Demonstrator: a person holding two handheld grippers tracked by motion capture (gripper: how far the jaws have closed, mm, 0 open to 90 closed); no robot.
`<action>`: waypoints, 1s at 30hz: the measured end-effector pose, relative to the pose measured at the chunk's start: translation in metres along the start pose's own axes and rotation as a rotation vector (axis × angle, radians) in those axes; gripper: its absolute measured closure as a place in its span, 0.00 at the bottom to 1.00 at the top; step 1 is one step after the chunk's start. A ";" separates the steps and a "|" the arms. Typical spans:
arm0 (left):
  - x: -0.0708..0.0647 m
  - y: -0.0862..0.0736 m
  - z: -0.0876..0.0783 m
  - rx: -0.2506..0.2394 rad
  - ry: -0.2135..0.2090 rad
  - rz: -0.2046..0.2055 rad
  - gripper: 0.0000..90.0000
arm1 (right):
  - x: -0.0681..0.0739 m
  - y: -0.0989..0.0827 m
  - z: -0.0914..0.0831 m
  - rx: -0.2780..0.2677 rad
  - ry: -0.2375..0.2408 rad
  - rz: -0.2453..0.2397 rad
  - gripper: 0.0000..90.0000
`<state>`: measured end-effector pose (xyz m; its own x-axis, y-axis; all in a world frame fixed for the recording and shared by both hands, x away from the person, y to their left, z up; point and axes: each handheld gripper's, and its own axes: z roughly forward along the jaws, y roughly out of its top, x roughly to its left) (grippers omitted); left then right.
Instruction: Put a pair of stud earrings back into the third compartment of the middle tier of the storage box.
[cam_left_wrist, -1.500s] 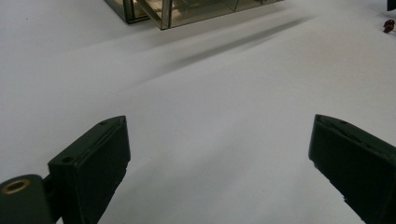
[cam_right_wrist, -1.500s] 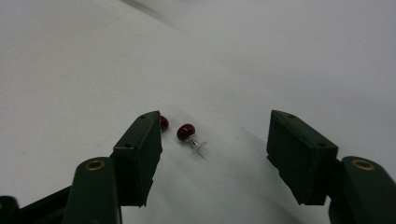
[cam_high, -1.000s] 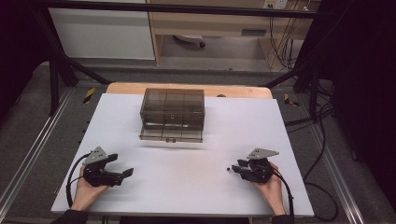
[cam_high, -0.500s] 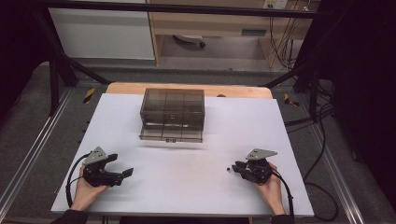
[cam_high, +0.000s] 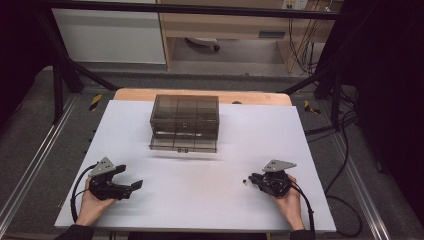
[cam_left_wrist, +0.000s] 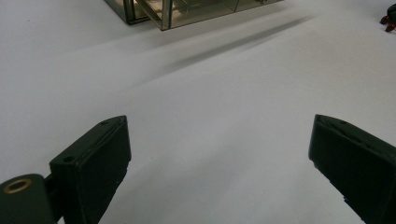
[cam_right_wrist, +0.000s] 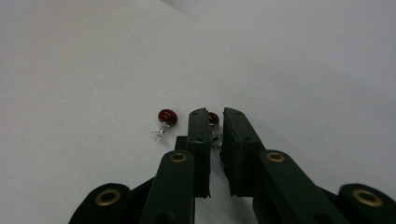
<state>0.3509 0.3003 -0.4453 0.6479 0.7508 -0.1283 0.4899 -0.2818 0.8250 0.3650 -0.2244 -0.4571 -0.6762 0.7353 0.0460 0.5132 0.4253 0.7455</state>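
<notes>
Two small red stud earrings lie on the white table (cam_high: 200, 200) at the front right. One earring (cam_right_wrist: 166, 116) rests loose on the table just left of my right gripper's tips. The other earring (cam_right_wrist: 213, 118) sits between the jaws of my right gripper (cam_right_wrist: 215, 114), which are drawn together on its silver post. In the high view that gripper (cam_high: 251, 178) lies low with a dark speck, an earring (cam_high: 243, 181), at its tip. My left gripper (cam_high: 131, 177) rests at the front left, open with nothing between its fingers (cam_left_wrist: 100, 158).
A smoky transparent box (cam_high: 184, 121) with small drawers stands at the back middle of the table, its corner (cam_left_wrist: 159, 11) seen from the left gripper. Black frame legs and cables surround the table. A wide bare stretch of table lies between both hands.
</notes>
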 end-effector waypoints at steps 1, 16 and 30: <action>0.000 0.000 0.000 0.000 0.000 0.000 0.06 | 0.000 0.000 0.000 -0.001 -0.003 -0.003 0.91; 0.000 0.000 -0.001 0.001 0.002 0.005 0.06 | 0.000 0.004 -0.012 -0.035 -0.005 0.018 0.91; 0.000 -0.001 -0.001 0.001 0.001 -0.001 0.06 | 0.008 0.016 -0.020 -0.060 0.006 0.040 0.91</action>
<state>0.3497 0.3011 -0.4456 0.6468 0.7518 -0.1287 0.4915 -0.2818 0.8241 0.3578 -0.2224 -0.4314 -0.6587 0.7481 0.0806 0.5077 0.3629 0.7814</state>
